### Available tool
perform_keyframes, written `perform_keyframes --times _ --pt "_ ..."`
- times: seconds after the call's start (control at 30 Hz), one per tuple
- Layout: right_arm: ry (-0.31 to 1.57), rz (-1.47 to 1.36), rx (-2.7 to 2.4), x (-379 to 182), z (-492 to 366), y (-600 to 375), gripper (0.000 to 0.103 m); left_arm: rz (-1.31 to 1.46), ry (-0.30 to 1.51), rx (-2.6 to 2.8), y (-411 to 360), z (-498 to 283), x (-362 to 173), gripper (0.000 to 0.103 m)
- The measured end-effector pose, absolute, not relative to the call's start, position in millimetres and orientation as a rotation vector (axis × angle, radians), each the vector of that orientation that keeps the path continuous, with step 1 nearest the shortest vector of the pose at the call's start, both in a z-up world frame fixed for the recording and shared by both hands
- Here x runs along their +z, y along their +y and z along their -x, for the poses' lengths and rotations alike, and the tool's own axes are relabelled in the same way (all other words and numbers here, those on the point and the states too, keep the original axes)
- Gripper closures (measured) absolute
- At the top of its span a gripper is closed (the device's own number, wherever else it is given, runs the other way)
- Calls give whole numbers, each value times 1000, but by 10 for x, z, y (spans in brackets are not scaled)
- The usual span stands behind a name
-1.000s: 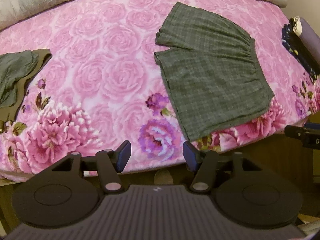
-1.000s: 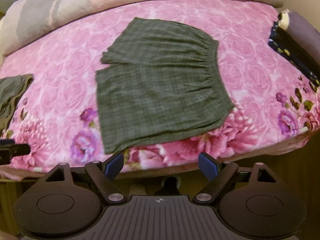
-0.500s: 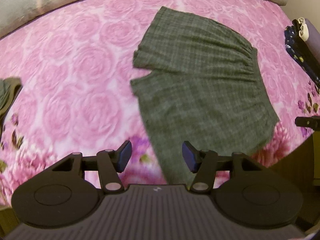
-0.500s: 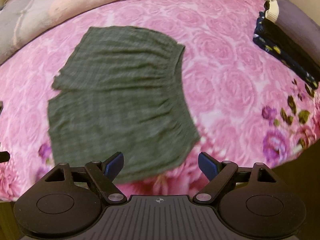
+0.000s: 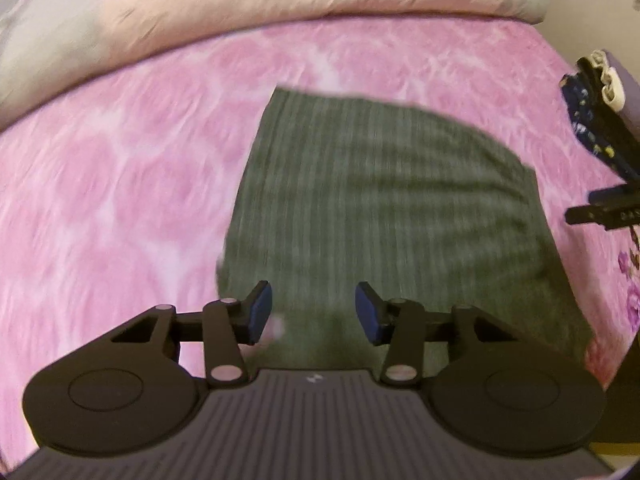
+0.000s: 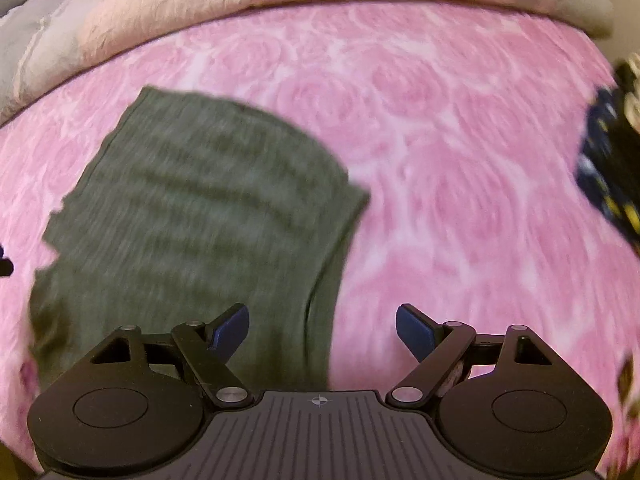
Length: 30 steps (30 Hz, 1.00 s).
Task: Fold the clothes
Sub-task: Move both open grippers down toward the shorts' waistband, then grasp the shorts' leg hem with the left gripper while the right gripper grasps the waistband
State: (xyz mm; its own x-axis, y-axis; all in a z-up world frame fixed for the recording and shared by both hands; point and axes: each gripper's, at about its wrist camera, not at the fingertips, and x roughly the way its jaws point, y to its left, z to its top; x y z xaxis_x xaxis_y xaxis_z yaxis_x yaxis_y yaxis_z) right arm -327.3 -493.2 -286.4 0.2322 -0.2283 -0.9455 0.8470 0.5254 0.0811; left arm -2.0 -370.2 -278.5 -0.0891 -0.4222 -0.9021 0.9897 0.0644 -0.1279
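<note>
Dark green plaid shorts (image 5: 380, 204) lie flat on the pink rose bedspread (image 5: 120, 200). My left gripper (image 5: 314, 314) is open and empty, low over the shorts' near left part by the leg hems. In the right wrist view the shorts (image 6: 192, 220) fill the left half. My right gripper (image 6: 322, 330) is open and empty over the shorts' waistband edge on the near right side, one finger over the cloth and the other over bare bedspread (image 6: 460, 200). Both views are blurred by motion.
A pink and grey quilt (image 5: 240, 12) is bunched along the far side of the bed. A stack of folded dark clothes (image 5: 596, 128) sits at the right edge, also in the right wrist view (image 6: 608, 176). The right gripper's body (image 5: 604, 210) shows at right.
Both grippers have moved forward from the bed's near edge to low over the shorts. The green garment at the left has dropped out of view. Both stay open.
</note>
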Motion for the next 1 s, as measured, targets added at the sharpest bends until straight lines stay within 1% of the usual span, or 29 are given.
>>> perform_keyframes --times 0.13,0.27,0.4,0.5,0.67,0.77,0.83,0.9,0.97,1.0 --pt "1041 -638 -807 -3012 3080 -5404 19 -809 881 -1555 -4322 -149 -2956 62" --pt "1032 -569 -755 -3136 2929 -5715 19 -872 757 -1692 -4886 -280 -3116 62" --pt "1042 -565 -673 -3279 2876 -5919 19 -927 725 -1760 -5353 -474 -3283 62" --pt "1046 -590 -593 -3341 2853 -6063 35 -1001 705 -1832 -5614 -584 -3348 62" --pt "1085 -572 -400 -3375 2695 -6287 35 -1206 622 -2011 -6020 -573 -3407 62" --pt "1132 -566 -310 -3440 2585 -6417 35 -1328 624 -2080 -6210 -538 -3486 62" --pt "1155 -592 -263 -3518 2543 -6497 35 -1404 631 -2107 -6280 -513 -3557 65" --pt "1172 -621 -241 -3606 2525 -6553 35 -1479 612 -2118 -6293 -472 -3635 77" --pt "1177 -634 -227 -3661 2514 -6581 35 -1532 586 -2138 -6267 -436 -3692 81" --pt "1176 -632 -222 -3670 2514 -6585 35 -1532 585 -2144 -6260 -426 -3697 86"
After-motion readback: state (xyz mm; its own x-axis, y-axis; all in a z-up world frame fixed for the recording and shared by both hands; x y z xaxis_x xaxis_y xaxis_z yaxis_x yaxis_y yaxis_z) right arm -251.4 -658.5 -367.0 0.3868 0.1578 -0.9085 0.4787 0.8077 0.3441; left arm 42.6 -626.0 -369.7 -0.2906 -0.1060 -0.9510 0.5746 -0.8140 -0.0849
